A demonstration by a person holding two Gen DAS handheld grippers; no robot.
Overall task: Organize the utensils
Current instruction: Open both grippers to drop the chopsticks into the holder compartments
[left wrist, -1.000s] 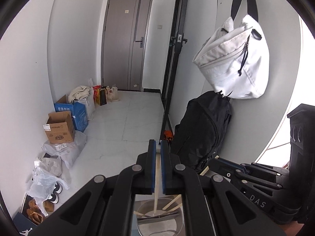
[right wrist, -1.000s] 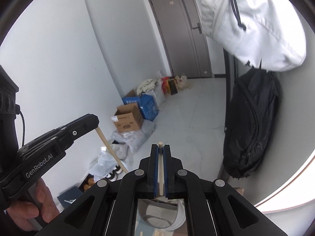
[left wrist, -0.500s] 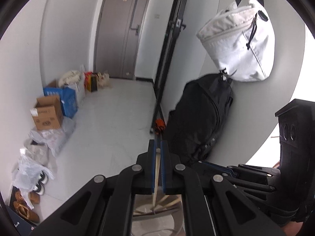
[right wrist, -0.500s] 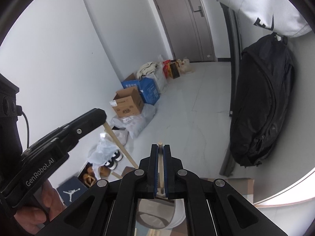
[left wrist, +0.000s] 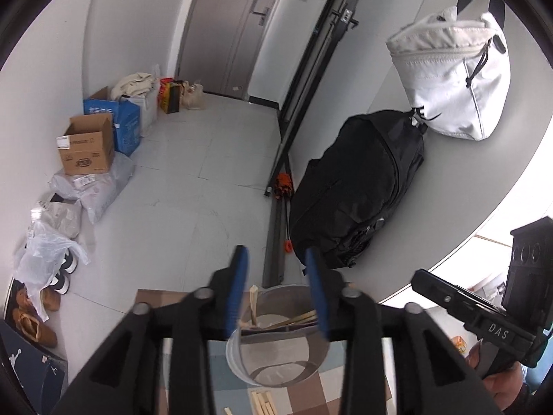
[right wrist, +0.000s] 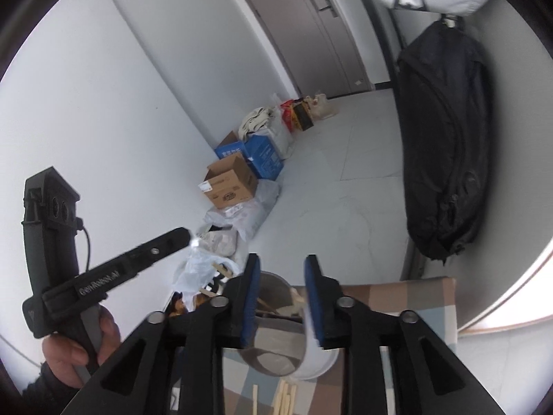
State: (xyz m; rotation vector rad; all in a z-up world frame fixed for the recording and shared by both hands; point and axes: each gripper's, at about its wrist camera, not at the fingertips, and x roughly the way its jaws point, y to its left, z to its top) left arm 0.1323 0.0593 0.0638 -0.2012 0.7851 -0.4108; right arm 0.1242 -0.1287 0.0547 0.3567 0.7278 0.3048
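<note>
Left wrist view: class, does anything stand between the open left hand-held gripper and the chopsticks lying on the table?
Yes, the metal cup sits directly under the left hand-held gripper, ahead of the loose chopsticks on the checkered tablecloth; nothing else visible blocks them.

Both tools now stand spread wide where a second ago each was clamped on a wooden chopstick. The left tool (left wrist: 276, 288) no longer grips its stick; that chopstick (left wrist: 254, 302) now leans inside the metal cup (left wrist: 276, 363) among the others, its tip poking above the rim. The right tool (right wrist: 280, 299) has likewise let its stick go, and nothing sits between its blue pads (right wrist: 250, 297). Both views have tipped downward: the cup and the checkered counter (right wrist: 414, 297) fill more of the lower frame, and loose sticks (right wrist: 285, 396) on the counter have come into sight.
</note>
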